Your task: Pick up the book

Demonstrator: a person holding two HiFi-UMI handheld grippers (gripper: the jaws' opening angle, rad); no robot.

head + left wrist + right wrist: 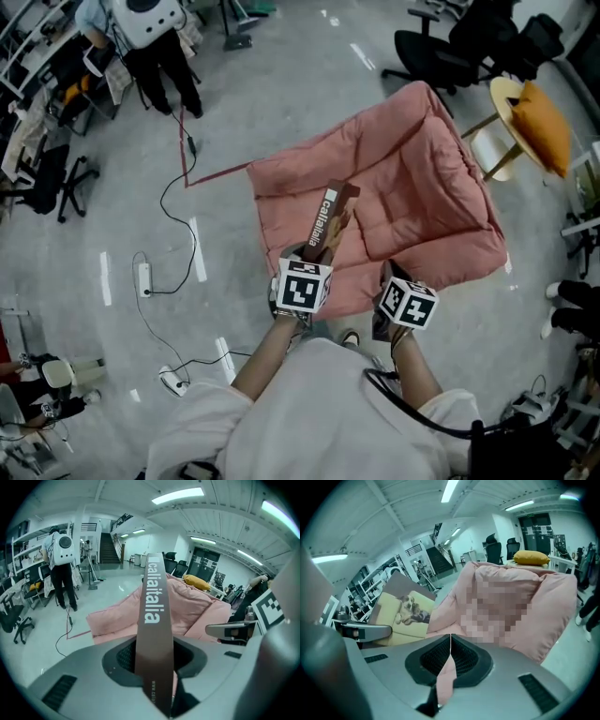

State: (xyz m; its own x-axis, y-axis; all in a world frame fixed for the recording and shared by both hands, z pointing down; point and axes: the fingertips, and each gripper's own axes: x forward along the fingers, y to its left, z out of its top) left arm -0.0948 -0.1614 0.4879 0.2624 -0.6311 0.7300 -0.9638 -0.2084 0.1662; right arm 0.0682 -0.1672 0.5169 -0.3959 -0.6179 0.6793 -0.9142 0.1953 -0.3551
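A grey floor (281,84) fills most of the head view, and on it, straight ahead of the person, sits a big pink beanbag (422,187) with puffy quilted sides. At the top left of that view a standing person (155,42) with a white backpack faces a row of desks. Dark office chairs (441,52) stand beyond the beanbag at the top right. Beside them is a small round wooden table (503,94) with a yellow cushion (546,124) on it. A thin black cable (173,202) wanders over the floor to a white power strip (143,278) at the left. The book (328,225) is in the left gripper (314,253), over the near edge of the beanbag. Its brown spine with white lettering faces up and points away from the person. It seems to be raised clear of the fabric, though from above that is hard to be sure of. In the left gripper view the two jaws are clamped on the lower end of the spine, one on each cover. The right gripper (392,274) hangs just beside the left one, above the beanbag's front edge. Its jaws are closed together with nothing between them. Its own view shows the book's cover with a dog on a pale sofa.
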